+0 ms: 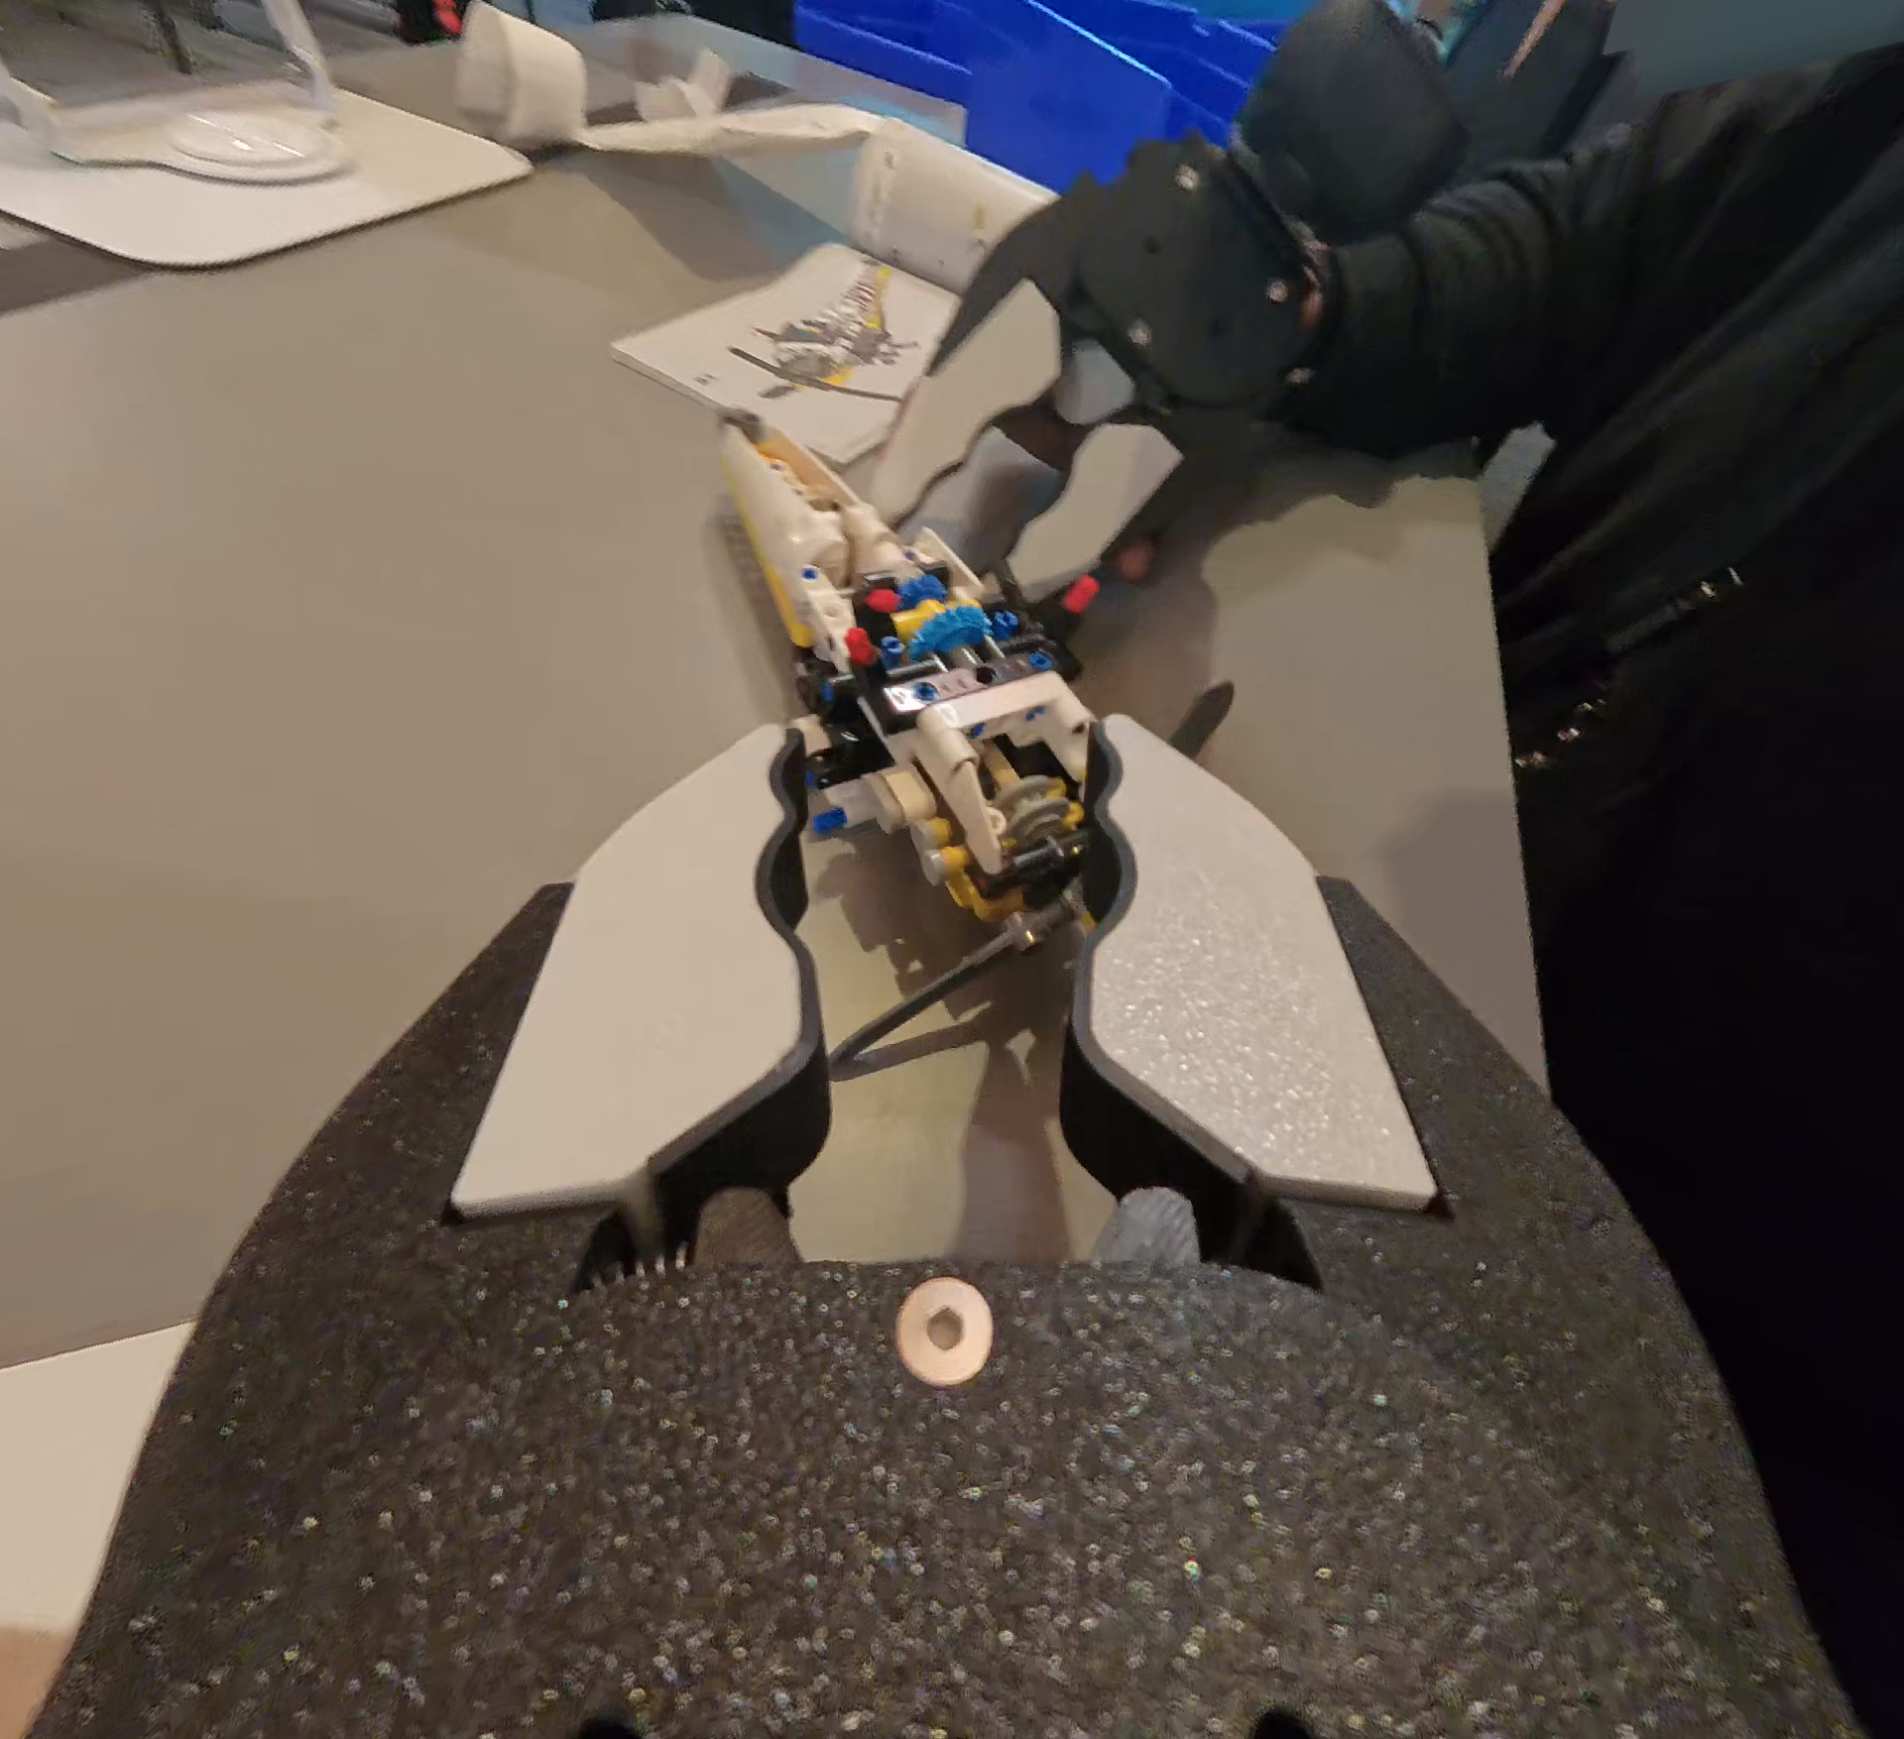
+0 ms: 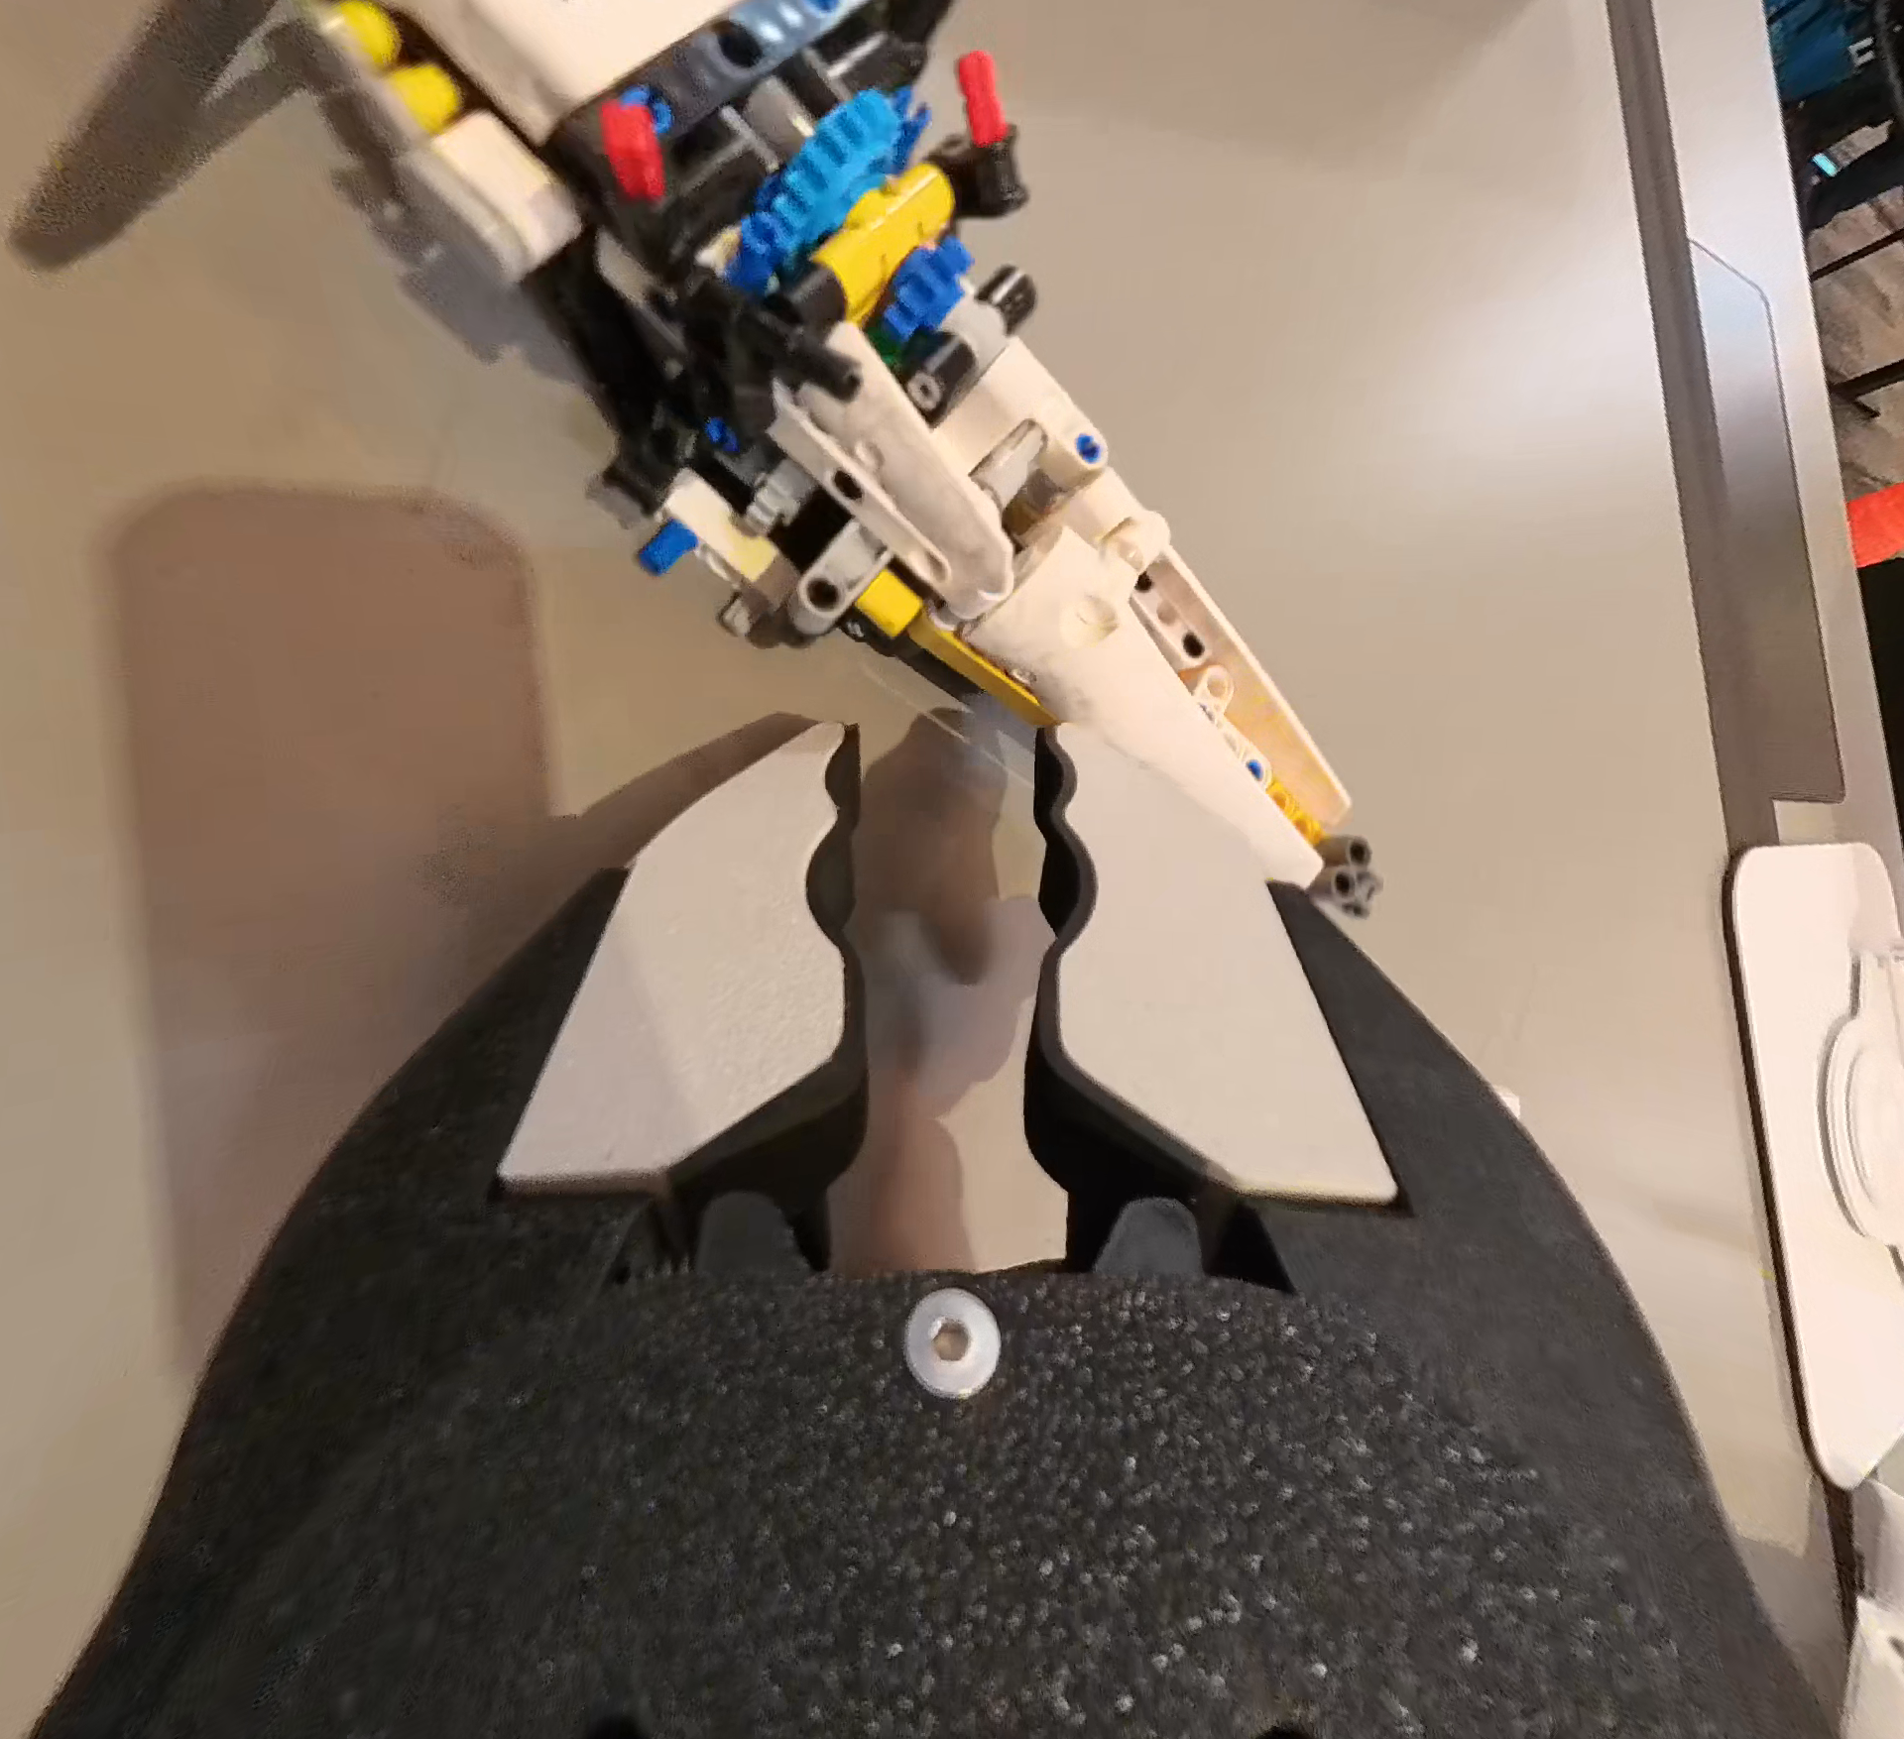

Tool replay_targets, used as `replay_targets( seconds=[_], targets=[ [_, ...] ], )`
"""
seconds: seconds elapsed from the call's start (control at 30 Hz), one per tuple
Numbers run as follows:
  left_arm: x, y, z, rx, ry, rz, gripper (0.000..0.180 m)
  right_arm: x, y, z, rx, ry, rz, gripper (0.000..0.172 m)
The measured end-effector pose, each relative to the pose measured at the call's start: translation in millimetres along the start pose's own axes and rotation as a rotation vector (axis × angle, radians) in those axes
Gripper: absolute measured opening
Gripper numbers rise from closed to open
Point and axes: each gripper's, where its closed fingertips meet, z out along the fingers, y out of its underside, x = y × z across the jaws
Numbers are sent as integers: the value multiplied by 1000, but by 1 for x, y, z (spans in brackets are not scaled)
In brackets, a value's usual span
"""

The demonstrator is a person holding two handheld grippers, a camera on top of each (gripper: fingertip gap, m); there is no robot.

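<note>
A long building-brick model [image 1: 927, 659] in white, yellow and black, with blue gears and red pins on top, lies lengthwise on the grey table [image 1: 309, 659]. My left gripper [image 1: 943, 793] is shut on its near end, with both pads against its sides. My right gripper [image 1: 958, 536] is by the model's far, tapered part, close to a red pin [image 1: 1080, 596]. In the right wrist view the model [image 2: 824, 330] runs diagonally from top left to the right fingertip [image 2: 1072, 763]. My right gripper [image 2: 948, 742] is open there, its pads pressing on nothing.
An instruction booklet [image 1: 804, 340] lies beyond the model. A white paper roll [image 1: 515, 72] and a white stand on a mat [image 1: 247, 144] are at the far left. Blue bins [image 1: 1030, 52] stand behind the table. A dark sleeve [image 1: 1649, 247] fills the right. A white base [image 2: 1813, 1123] sits near the table edge. Across from one pair of fingers to the other is roughly 15 cm.
</note>
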Motion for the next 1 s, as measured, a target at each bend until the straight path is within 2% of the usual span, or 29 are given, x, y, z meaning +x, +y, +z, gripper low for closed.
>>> replay_targets(
  seconds=[0.33, 0.5, 0.67, 1.0],
  targets=[
    [50, 34, 17, -184, 156, 17, 54, 17, -7, 16, -4, 36, 21, 31],
    [60, 36, 22, -174, 159, 26, 57, 22, -10, 20, -2, 56, 30, 31],
    [55, 27, 17, -97, 114, 28, 57, 21, -7, 16, 0, 76, 29, 30],
    [25, -18, -2, 187, -58, 81, 55, 12, -1, 2, 27, 88, 70, 29]
  ],
)
